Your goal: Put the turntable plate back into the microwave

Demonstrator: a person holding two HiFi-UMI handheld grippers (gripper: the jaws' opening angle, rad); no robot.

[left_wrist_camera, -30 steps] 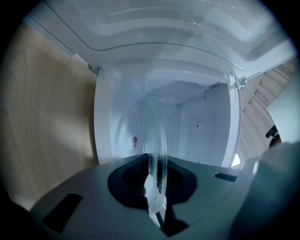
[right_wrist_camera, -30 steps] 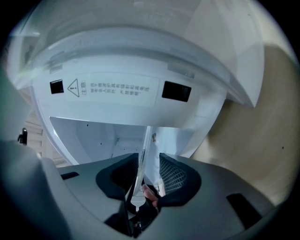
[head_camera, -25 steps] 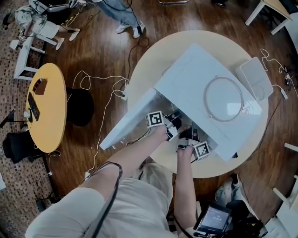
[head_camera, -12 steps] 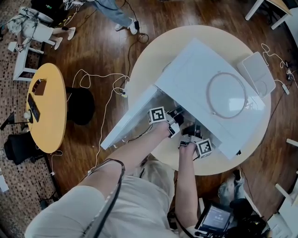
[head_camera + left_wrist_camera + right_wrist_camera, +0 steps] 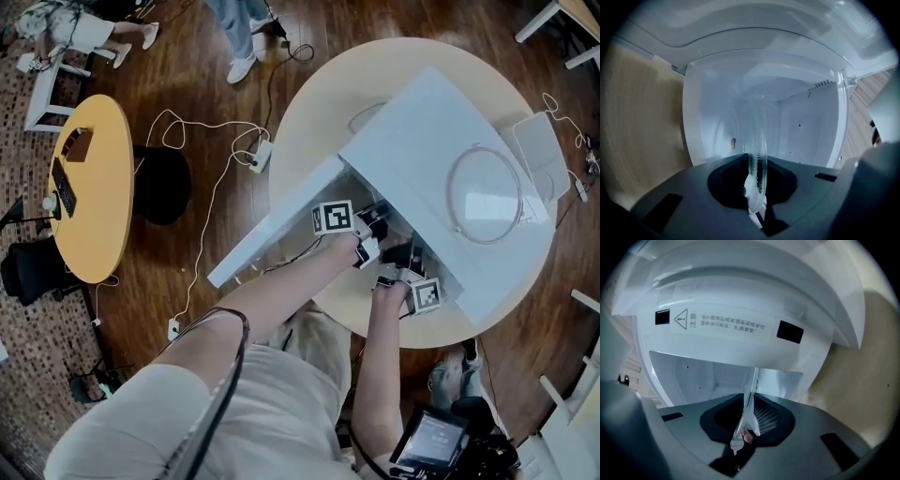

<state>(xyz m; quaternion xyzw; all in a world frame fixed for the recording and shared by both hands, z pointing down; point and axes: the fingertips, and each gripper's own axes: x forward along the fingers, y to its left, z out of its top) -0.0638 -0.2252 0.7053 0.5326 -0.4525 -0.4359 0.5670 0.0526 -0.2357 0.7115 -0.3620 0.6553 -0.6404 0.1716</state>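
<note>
The white microwave (image 5: 422, 141) stands on a round table (image 5: 319, 122) with its door (image 5: 272, 234) swung open to the left. Both grippers reach into its opening. My left gripper (image 5: 375, 227) (image 5: 756, 187) is shut on the rim of the clear glass turntable plate (image 5: 757, 150), seen edge-on in front of the cavity (image 5: 801, 122). My right gripper (image 5: 398, 255) (image 5: 744, 430) has just been closing, and its jaws pinch the same plate's rim (image 5: 749, 394). In the head view the plate itself is hidden by the microwave's top.
A clear round ring or disc (image 5: 486, 195) lies on the microwave's top. A flat white device (image 5: 544, 155) sits at the table's right edge. On the floor to the left are cables (image 5: 202, 178), a black stool (image 5: 159, 202) and a yellow table (image 5: 89, 187).
The head view has shifted, so the microwave now sits higher and further right. Both grippers stay at the microwave's opening.
</note>
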